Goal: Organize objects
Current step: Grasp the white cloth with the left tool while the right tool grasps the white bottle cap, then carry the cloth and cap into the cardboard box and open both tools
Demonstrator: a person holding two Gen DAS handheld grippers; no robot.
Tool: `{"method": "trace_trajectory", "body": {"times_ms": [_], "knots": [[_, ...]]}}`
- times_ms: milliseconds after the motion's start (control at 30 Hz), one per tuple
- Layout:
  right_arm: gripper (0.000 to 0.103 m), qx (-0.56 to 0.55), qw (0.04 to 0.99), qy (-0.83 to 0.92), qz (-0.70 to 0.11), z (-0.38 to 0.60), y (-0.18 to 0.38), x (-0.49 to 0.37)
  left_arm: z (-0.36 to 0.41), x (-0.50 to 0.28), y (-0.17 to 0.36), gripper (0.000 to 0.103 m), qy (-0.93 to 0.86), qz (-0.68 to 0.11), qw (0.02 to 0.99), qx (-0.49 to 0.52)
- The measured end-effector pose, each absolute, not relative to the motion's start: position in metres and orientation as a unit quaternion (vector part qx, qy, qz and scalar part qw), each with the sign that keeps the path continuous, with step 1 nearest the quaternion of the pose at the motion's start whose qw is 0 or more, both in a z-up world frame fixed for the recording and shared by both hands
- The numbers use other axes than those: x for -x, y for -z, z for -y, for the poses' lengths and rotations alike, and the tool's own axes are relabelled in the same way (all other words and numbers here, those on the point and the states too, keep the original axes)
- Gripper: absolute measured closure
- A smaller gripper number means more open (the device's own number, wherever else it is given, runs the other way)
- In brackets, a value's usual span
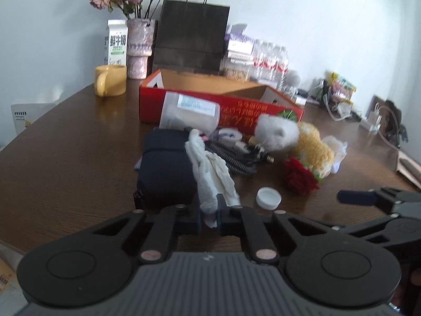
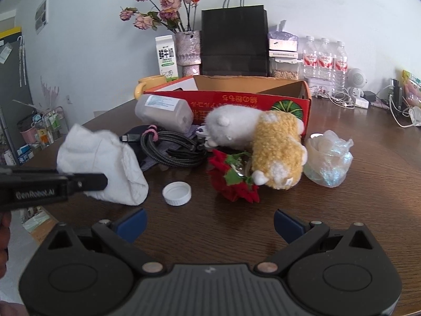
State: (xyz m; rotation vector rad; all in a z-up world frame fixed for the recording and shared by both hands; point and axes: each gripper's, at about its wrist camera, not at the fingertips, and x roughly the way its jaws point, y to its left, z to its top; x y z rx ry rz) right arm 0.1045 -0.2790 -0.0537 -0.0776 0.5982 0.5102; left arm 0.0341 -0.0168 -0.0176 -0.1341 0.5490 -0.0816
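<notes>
We note our left hand-held gripper (image 1: 209, 214) pinched on a white cloth (image 1: 210, 173) at lower centre of the left wrist view — its long axis runs up and away toward the red box (image 1: 236, 108), crumpled, raised above the surface (image 1: 65, 158). Our right hand-held gripper (image 2: 210, 226) stands wide, holding nothing — a white cap (image 2: 176, 193) lies just ahead, beside a red flower (image 2: 234, 181).

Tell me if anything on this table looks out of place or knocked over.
Yes. The clear plastic bottle lies on its side against the red box, uncapped it seems, and a loose white cap sits apart on the table. The plush toy is toppled over.
</notes>
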Motion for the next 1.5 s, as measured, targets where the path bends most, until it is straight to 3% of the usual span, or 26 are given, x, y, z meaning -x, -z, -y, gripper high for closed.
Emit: {"method": "trace_trajectory", "body": {"times_ms": [233, 433, 467, 500, 967, 1500], "knots": [[0.028, 0.054, 0.913, -0.284, -0.288, 0.254, 0.056, -0.108, 0.001, -0.028, 0.006, 0.093, 0.045, -0.25, 0.964, 0.081], [0.064, 0.077, 0.915, -0.281, -0.28, 0.232, 0.062, -0.12, -0.006, -0.029, 0.001, 0.094, 0.067, -0.241, 0.964, 0.086], [0.073, 0.082, 0.916, -0.279, -0.276, 0.229, 0.062, -0.121, -0.007, -0.03, 0.0, 0.094, 0.071, -0.24, 0.964, 0.086], [0.076, 0.082, 0.916, -0.281, -0.275, 0.228, 0.062, -0.122, -0.007, -0.03, -0.001, 0.094, 0.077, -0.236, 0.965, 0.087], [0.076, 0.069, 0.932, -0.285, -0.215, 0.229, 0.023, -0.134, -0.007, -0.06, -0.034, 0.094, 0.124, -0.188, 0.971, 0.085], [0.076, 0.073, 0.955, -0.239, -0.157, 0.239, -0.026, -0.245, 0.006, -0.184, -0.072, 0.094, 0.149, -0.154, 0.972, 0.098]]}}
